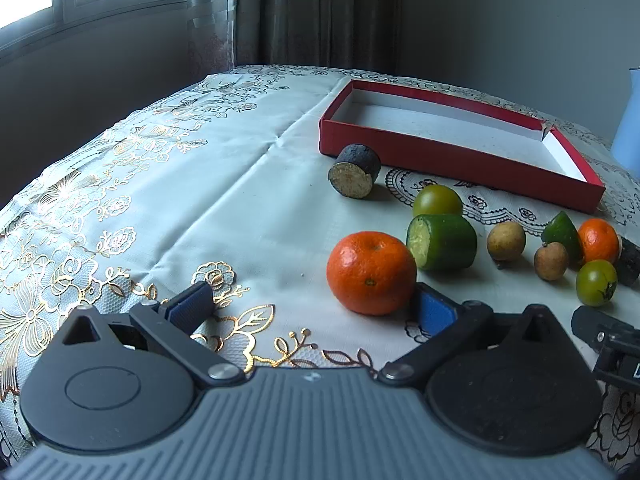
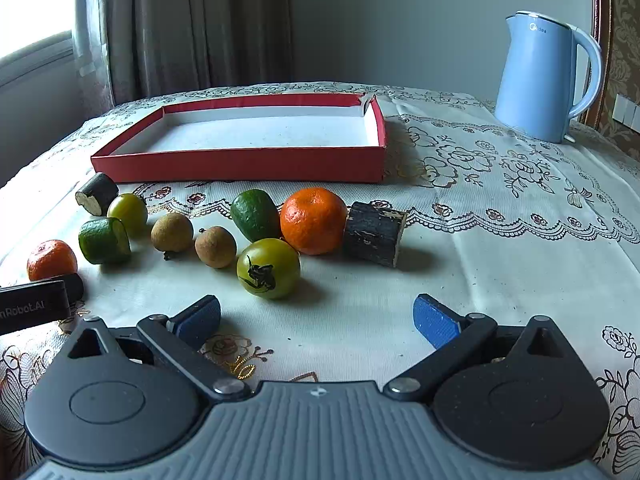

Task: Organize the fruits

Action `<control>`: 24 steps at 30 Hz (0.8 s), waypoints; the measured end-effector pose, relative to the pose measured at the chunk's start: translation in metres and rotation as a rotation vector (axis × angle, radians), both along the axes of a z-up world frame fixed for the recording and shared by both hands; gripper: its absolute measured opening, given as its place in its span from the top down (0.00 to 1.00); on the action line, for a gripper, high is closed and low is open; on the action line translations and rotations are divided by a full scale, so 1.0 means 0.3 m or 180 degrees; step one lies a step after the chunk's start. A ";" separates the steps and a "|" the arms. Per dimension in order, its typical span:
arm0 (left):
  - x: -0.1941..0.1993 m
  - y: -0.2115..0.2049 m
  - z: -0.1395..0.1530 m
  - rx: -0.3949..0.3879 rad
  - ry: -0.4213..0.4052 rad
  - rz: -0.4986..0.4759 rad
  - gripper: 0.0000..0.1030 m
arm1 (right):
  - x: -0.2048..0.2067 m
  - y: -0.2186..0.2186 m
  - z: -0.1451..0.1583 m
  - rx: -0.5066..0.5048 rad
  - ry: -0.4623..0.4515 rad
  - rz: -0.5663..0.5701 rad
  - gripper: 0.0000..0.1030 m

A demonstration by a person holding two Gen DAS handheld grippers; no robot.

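**Left gripper lines up on the near orange**

While the red box [image 2: 240, 164] stands empty at the back of the table [image 2: 500, 248], all the fruit lies loose on the cloth in front of it, so the step in hand looks like the first pick. The left gripper [image 1: 316, 304] is spread wide and holds nothing; its right pad [image 1: 434, 312] sits just beside the near orange [image 1: 371, 273], which lies off to the right of the gap, not between the fingers. A good grasp would call for shifting right until the orange is centred, then closing gently across its widest part, since a round fruit may roll away from a one-sided push. The green chunk [image 1: 442, 242] lies close behind it and could be nudged, so a low, straight approach seems wise. The right gripper [image 2: 316, 320] is also spread and empty, with a green tomato [image 2: 268, 268] nearest ahead of it; a second orange [image 2: 313, 220] lies further back. A blue kettle [image 2: 540, 76] stands well apart to the right.
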State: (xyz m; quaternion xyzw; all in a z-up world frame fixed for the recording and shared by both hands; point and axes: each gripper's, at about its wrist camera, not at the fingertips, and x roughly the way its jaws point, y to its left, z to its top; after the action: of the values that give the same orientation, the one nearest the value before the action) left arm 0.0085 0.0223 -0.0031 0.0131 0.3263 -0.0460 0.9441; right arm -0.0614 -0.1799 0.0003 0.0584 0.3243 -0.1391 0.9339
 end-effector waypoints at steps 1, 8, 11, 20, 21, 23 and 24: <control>0.001 0.000 0.000 0.0001 0.0000 0.0000 0.00 | 0.000 -0.001 0.000 0.0003 0.0001 0.0000 0.00; -0.001 0.000 0.001 -0.0007 0.0000 -0.0003 0.00 | 0.000 0.001 0.002 0.0007 -0.0003 -0.0003 0.00; -0.001 -0.002 0.001 -0.0006 0.0000 -0.0002 0.00 | 0.000 0.000 0.003 0.0008 -0.0003 0.0000 0.00; -0.007 0.003 0.004 -0.0034 -0.0002 -0.0016 0.00 | -0.092 -0.054 0.040 -0.0121 -0.0320 0.0318 0.00; -0.008 0.002 0.004 -0.0034 -0.0002 -0.0016 0.00 | -0.106 -0.061 0.045 -0.0172 -0.0369 0.0393 0.00; -0.008 0.002 0.004 -0.0035 -0.0002 -0.0016 0.00 | -0.130 -0.076 0.053 -0.0252 -0.0489 0.0529 0.00; -0.008 0.002 0.004 -0.0035 -0.0002 -0.0017 0.00 | -0.135 -0.080 0.054 -0.0278 -0.0508 0.0599 0.00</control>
State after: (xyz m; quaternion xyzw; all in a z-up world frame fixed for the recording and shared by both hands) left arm 0.0061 0.0228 -0.0019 0.0087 0.3257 -0.0502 0.9441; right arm -0.1018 -0.2039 0.0166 -0.0022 0.2467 -0.0598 0.9673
